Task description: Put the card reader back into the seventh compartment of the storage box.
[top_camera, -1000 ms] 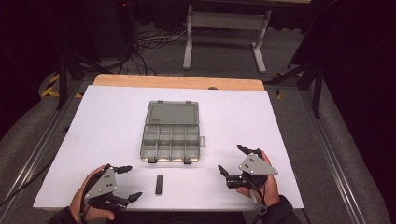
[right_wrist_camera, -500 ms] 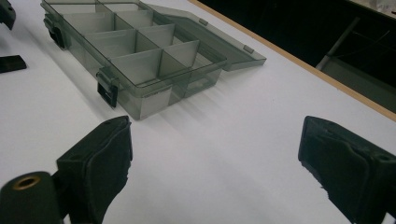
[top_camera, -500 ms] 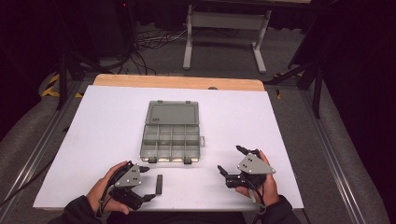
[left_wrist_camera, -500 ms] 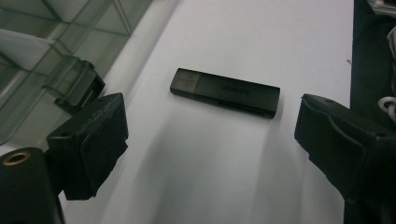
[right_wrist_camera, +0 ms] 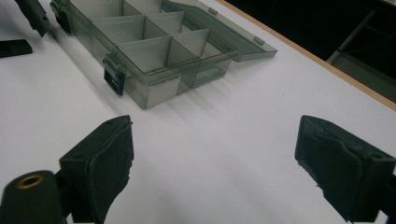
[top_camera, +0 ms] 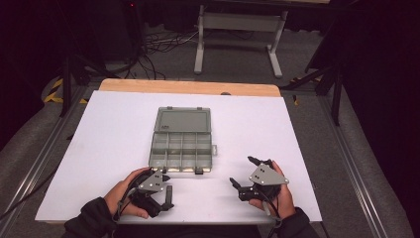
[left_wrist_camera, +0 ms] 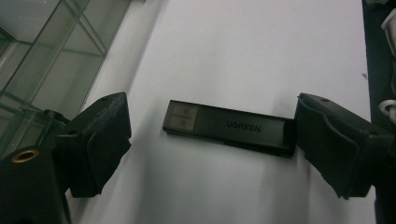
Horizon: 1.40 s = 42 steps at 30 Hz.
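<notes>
Black USB stick (left_wrist_camera: 229, 129) lay flat on the white surface (top_camera: 109, 144) between the wide-open jaws of the left gripper (left_wrist_camera: 210, 154), one end touching a jaw; right gripper (right_wrist_camera: 215, 172) gaped empty near the compartment box (top_camera: 182, 141).

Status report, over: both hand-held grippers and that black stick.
Left hand-held gripper open, straddling UGREEN stick flat on table. Right hand-held gripper open, empty. Organizer box open, nothing blocking.

Bare white tabletop (top_camera: 307, 134) lies open right and left of the smoky clear-plastic compartment box (top_camera: 182, 140), which blocks the middle ahead of both tongs.
</notes>
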{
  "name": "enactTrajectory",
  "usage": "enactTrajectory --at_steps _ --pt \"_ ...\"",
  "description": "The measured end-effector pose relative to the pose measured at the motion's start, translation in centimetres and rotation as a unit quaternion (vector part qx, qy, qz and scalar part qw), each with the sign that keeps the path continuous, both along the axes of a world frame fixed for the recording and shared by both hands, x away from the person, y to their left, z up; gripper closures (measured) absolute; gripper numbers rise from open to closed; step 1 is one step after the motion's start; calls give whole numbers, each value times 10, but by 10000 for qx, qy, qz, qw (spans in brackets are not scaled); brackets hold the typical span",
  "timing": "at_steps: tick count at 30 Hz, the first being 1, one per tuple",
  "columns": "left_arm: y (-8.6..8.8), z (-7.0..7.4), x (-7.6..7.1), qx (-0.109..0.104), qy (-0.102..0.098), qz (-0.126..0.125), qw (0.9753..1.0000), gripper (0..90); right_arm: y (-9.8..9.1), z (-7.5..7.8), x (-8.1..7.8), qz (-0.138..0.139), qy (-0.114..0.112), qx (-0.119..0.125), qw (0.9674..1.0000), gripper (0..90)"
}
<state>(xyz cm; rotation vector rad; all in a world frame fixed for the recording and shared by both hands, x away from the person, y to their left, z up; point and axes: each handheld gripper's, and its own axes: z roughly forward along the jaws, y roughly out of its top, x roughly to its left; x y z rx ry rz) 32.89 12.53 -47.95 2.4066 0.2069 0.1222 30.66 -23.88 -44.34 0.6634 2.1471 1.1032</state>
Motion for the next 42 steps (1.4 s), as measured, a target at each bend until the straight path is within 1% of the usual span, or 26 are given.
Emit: enactTrajectory --at_steps 2,3,6,7,9,10,11,12,15,16,17,19,20,22,24,25,26,29,30,31,32,34,37,40,42 --pt "0 -1 2 -47 68 -46 10000 154 0 -1 0 33 16 -44 10000 131" --pt "0 0 1 -33 159 -26 9999 173 1 -1 0 35 20 -50 10000 130" --pt "0 0 1 -21 160 -35 9999 188 1 -2 1 31 23 -70 10000 131" --pt "0 0 0 -23 191 -57 9998 206 1 -2 1 27 43 -92 9999 134" --pt "0 0 0 -60 154 -118 9998 229 2 -3 1 33 42 -128 9999 135" --pt "1 1 -1 -22 168 -122 9998 245 2 -3 1 45 38 -150 9999 136" --pt "1 1 -1 -62 136 -193 9997 267 3 -3 0 58 41 -162 9998 136" --pt "1 2 -2 -52 129 -168 9998 290 3 -3 0 68 43 -174 9998 136" --pt "1 2 -2 -49 72 -176 9998 292 3 -3 0 78 44 -206 9997 136" --pt "1 2 -4 -32 88 -104 9999 292 3 -3 0 78 33 -227 9997 136" --pt "1 2 -5 -19 21 -117 9999 292 3 -3 0 75 25 -226 9997 136" --pt "1 3 -6 -14 10 -98 10000 293 3 -3 -1 78 21 -215 9997 136" --pt "1 3 -7 -42 -72 -96 9999 293 3 -3 -1 74 15 -217 9997 137" --pt "1 2 -8 -33 -73 -55 10000 293 2 -3 -1 72 14 -212 9997 136" --pt "2 2 -9 -95 -134 -41 9999 293 2 -3 -1 73 7 -215 9997 137" --pt "2 2 -10 -74 -143 -32 9999 294 2 -2 -1 77 3 -218 9997 137" --pt "2 2 -10 -96 -187 -36 9998 293 2 -2 -1 74 -2 -217 9997 137" --pt "5 3 -12 -125 -224 51 9997 293 3 -2 -1 69 -3 -215 9997 137" --pt "6 4 -14 -158 -250 120 9995 294 3 -2 -1 68 -12 -222 9997 137" --pt "6 4 -14 -158 -250 120 9995 293 3 -2 -2 67 -17 -216 9997 138" --pt "7 4 -14 -221 -310 119 9992 293 3 -2 -2 68 -17 -214 9997 137" --pt "9 7 -17 -279 -452 188 9984 293 3 -2 -2 61 -24 -216 9997 137" --pt "13 10 -18 -401 -517 313 9974 294 3 -2 -2 60 -42 -216 9997 137" --pt "18 12 -18 -449 -557 419 9966 294 3 -2 -2 57 -55 -216 9997 137" --pt "18 15 -17 -444 -628 448 9960 294 3 -2 -2 51 -70 -213 9997 137"
